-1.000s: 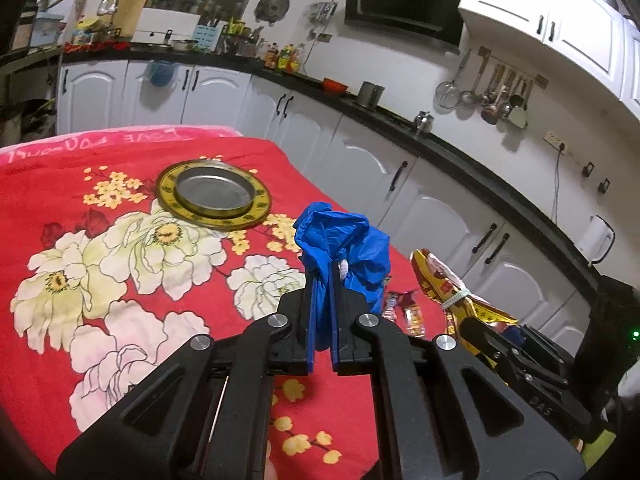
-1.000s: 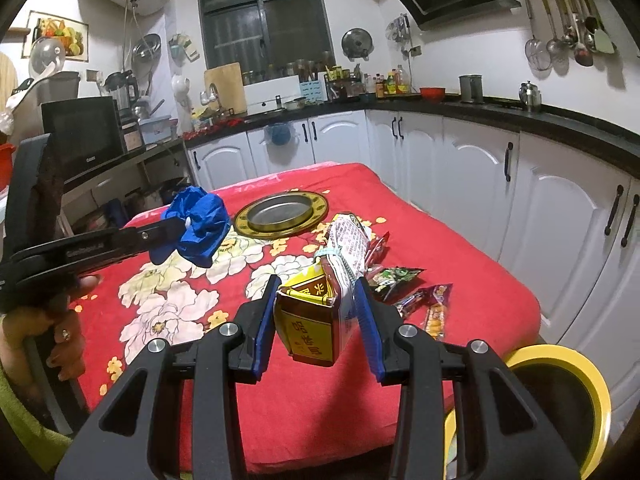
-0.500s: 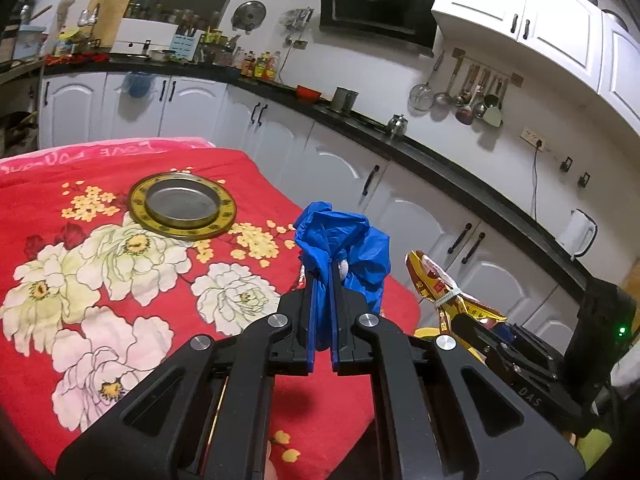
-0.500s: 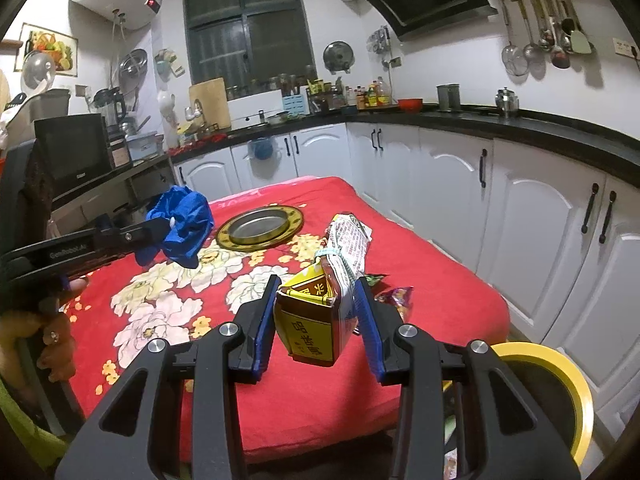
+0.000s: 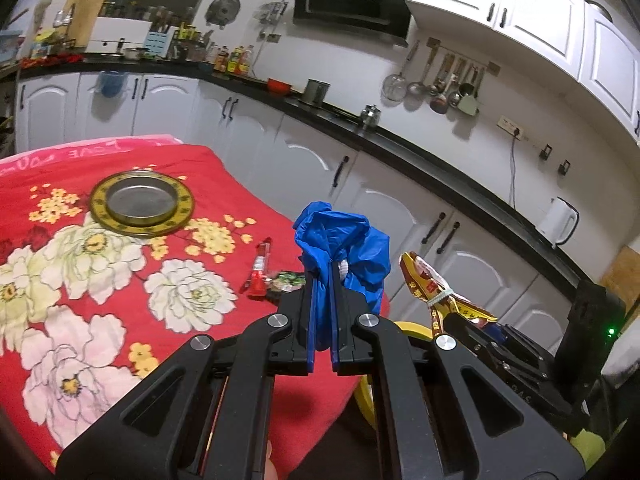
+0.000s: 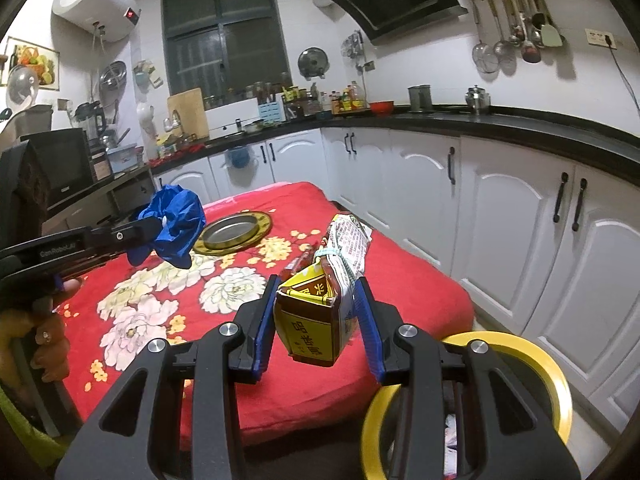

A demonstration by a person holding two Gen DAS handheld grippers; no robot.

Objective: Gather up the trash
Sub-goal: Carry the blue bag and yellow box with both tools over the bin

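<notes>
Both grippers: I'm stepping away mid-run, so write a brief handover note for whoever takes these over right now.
Left gripper: shut on a crumpled blue plastic bag, held above the table's near edge.
Right gripper: shut on a yellow and brown seasoning packet tied with a rubber band, also lifted.
Yellow-rimmed bin: on the floor below the right gripper, beside the table.
Done: two pieces picked up.
Left: drop both into the bin, then fetch the small snack wrappers lying on the red floral tablecloth. The gold-rimmed metal dish looks like no trash.
</notes>
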